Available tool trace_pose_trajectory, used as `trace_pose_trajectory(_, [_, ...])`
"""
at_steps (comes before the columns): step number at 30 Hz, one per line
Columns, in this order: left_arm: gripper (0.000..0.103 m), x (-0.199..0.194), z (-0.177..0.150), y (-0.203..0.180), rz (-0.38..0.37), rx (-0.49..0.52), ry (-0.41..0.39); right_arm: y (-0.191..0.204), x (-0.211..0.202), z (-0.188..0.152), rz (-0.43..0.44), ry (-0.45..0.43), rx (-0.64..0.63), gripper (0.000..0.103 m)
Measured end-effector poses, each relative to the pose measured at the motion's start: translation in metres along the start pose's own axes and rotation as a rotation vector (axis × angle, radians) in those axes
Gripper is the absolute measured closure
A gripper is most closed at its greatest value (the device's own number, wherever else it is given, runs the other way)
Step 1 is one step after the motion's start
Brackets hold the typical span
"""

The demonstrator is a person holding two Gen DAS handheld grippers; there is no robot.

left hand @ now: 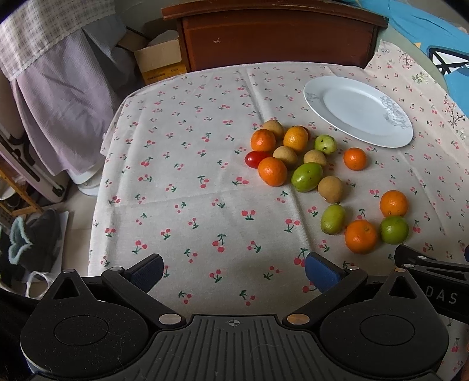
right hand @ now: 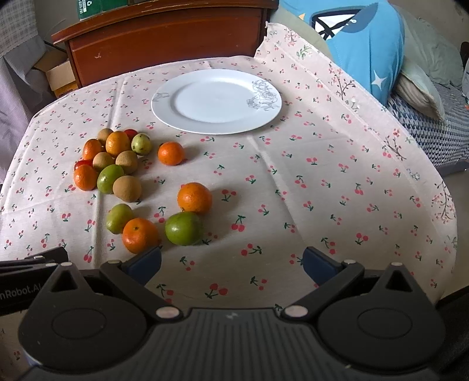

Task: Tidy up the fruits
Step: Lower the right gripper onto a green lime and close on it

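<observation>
Both claws released, empty: left claw [left hand: 233,271], right claw [right hand: 231,263]. Fruits [right hand: 117,164] loose on the counter [right hand: 293,175], near side of the bare plate [right hand: 217,101], likely their destination. Nearest green fruit [right hand: 184,228] just ahead of right claw.

- "DAS" in pale capitals, cut off by the frame edge, on the black body of the right gripper [left hand: 433,281], at 4 o'clock in the left wrist view.
- "nRobot.AI", its start cut off, in pale letters on the black body of the left gripper [right hand: 20,281], at 8 o'clock in the right wrist view.
- White recycling sign with small print too blurred to read, on a green box [right hand: 99,6] atop the wooden cabinet [right hand: 164,41], at 11 o'clock in the right wrist view.
- Dark marks on the yellow band of a cardboard box [left hand: 159,63], at 11 o'clock in the left wrist view; unreadable.
</observation>
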State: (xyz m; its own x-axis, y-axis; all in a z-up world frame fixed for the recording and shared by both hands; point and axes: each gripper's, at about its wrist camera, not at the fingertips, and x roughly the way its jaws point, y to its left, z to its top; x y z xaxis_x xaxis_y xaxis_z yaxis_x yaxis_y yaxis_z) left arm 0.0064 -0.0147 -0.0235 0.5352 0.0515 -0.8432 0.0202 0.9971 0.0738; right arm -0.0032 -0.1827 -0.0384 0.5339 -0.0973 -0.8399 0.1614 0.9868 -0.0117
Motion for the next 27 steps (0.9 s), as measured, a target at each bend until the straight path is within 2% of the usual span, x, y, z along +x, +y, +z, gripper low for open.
trace_pose_trajectory(5, [0.0,0.0,-0.002,-0.003,-0.023,0.015,0.0,-0.006,-0.002,-0.001,0.015,-0.013,0.003,0.001])
trace_pose_trajectory(11, [0.0,-0.001,-0.001,-0.002,-0.035,0.018,-0.017,-0.04,-0.01,-0.001,0.064,-0.056,0.114,0.001])
trace_pose_trajectory(15, [0.0,0.0,-0.003,-0.009,-0.054,0.033,-0.019,-0.061,-0.012,-0.005,0.052,-0.065,0.173,0.002])
trace_pose_trajectory(19, [0.0,0.001,-0.004,-0.02,-0.058,0.06,-0.035,-0.075,-0.009,-0.009,0.045,-0.05,0.209,0.008])
trace_pose_trajectory(22, [0.0,0.001,-0.006,-0.024,-0.065,0.073,-0.04,-0.079,-0.007,-0.01,0.065,-0.045,0.227,0.009])
trace_pose_trajectory(27, [0.0,0.007,-0.006,-0.021,-0.045,0.064,-0.024,-0.069,-0.009,-0.01,0.15,-0.073,0.204,0.017])
